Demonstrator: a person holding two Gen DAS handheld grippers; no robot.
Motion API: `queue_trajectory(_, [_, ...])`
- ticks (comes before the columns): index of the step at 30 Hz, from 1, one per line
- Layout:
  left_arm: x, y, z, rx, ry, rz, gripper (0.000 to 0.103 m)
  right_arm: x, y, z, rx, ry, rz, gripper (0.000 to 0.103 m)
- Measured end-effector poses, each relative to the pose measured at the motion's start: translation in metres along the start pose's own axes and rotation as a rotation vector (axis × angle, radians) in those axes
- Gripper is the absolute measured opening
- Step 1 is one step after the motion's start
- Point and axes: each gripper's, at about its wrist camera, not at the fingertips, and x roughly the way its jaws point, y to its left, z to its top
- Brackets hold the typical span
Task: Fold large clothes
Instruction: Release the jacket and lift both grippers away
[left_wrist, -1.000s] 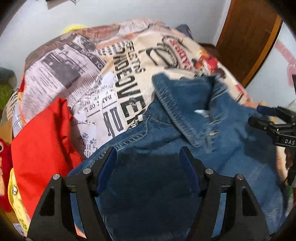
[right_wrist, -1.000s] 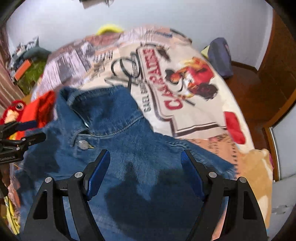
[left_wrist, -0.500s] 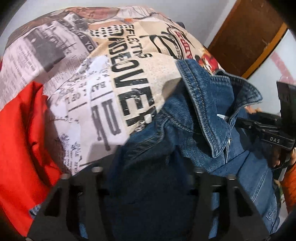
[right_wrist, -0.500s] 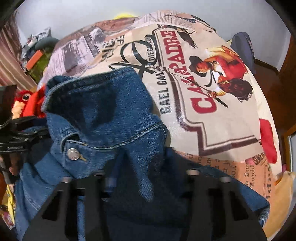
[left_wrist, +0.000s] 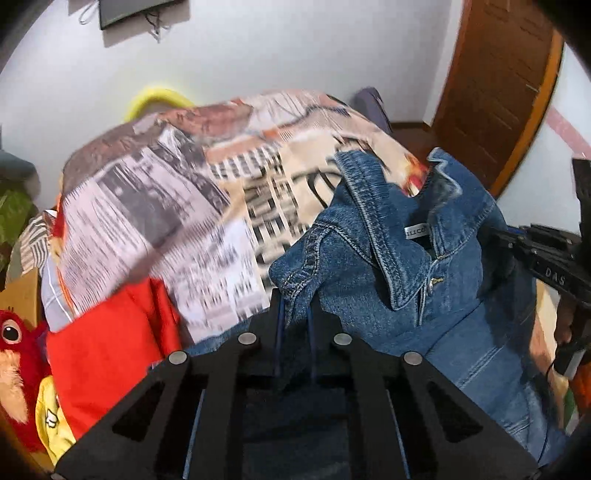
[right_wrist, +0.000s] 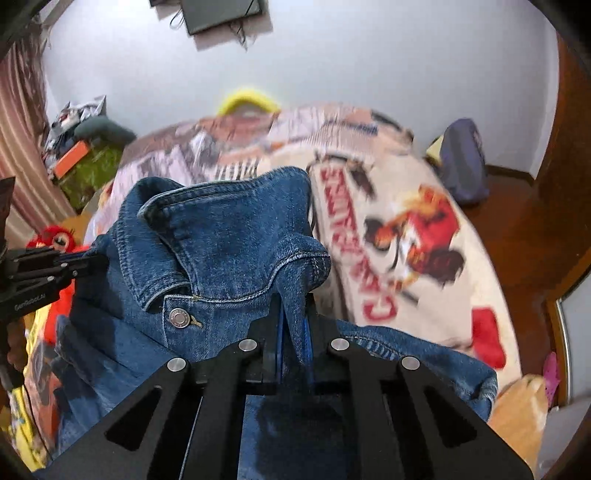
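Note:
A blue denim jacket (left_wrist: 399, 280) hangs lifted above the bed, collar up, with a white neck label showing. My left gripper (left_wrist: 295, 308) has its jaws closing tight on a pinched fold at one shoulder, pads pressing the cloth. My right gripper (right_wrist: 294, 312) pinches the other shoulder fold of the jacket (right_wrist: 221, 236) the same way, just right of the metal collar button (right_wrist: 179, 317). Each view shows the other gripper at its edge: the right gripper (left_wrist: 524, 245) and the left gripper (right_wrist: 85, 263). The jacket's lower half is hidden under the gripper bodies.
The bed carries a newspaper-and-poster print cover (left_wrist: 159, 214). A red cloth (left_wrist: 107, 350) and a red plush toy (left_wrist: 14, 332) lie at its left. A dark blue bag (right_wrist: 465, 162) sits on the floor near the brown door (left_wrist: 498, 92). White wall behind.
Both grippers went from wide open over the flat jacket to shut on its shoulders. They rose, and the collar and shoulders came up off the bed cover.

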Motion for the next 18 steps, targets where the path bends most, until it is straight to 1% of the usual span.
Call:
queue_trajectory(3, [0.015, 0.004, 0.016, -0.015, -0.010, 0.034, 0.009, 0.014, 0.000, 0.018, -0.001, -0.004, -0.041, 0.008])
queue_trajectory(6, [0.040, 0.006, 0.022, -0.027, 0.009, 0.066, 0.011, 0.040, -0.004, 0.027, 0.014, 0.025, -0.072, 0.008])
queue_trajectory(9, [0.070, 0.010, 0.022, -0.036, 0.041, 0.092, 0.015, 0.062, -0.007, 0.025, 0.005, 0.055, -0.100, 0.009])
queue_trajectory(12, [0.095, 0.018, 0.013, -0.046, 0.078, 0.163, 0.015, 0.077, -0.009, 0.019, -0.001, 0.071, -0.140, 0.010])
queue_trajectory(13, [0.100, 0.021, 0.010, -0.058, 0.092, 0.161, 0.015, 0.081, -0.011, 0.016, -0.001, 0.076, -0.153, 0.010])
queue_trajectory(14, [0.105, 0.027, 0.007, -0.078, 0.107, 0.150, 0.018, 0.084, -0.013, 0.014, 0.002, 0.079, -0.162, 0.014])
queue_trajectory(15, [0.106, 0.032, 0.004, -0.094, 0.114, 0.139, 0.020, 0.086, -0.016, 0.012, 0.012, 0.090, -0.176, 0.022])
queue_trajectory(16, [0.105, 0.036, 0.001, -0.107, 0.114, 0.129, 0.025, 0.086, -0.017, 0.011, 0.021, 0.102, -0.192, 0.028])
queue_trajectory(17, [0.101, 0.037, 0.000, -0.107, 0.110, 0.130, 0.030, 0.086, -0.019, 0.010, 0.028, 0.116, -0.209, 0.043])
queue_trajectory(18, [0.098, 0.038, -0.001, -0.101, 0.107, 0.134, 0.031, 0.083, -0.021, 0.009, 0.029, 0.130, -0.230, 0.051])
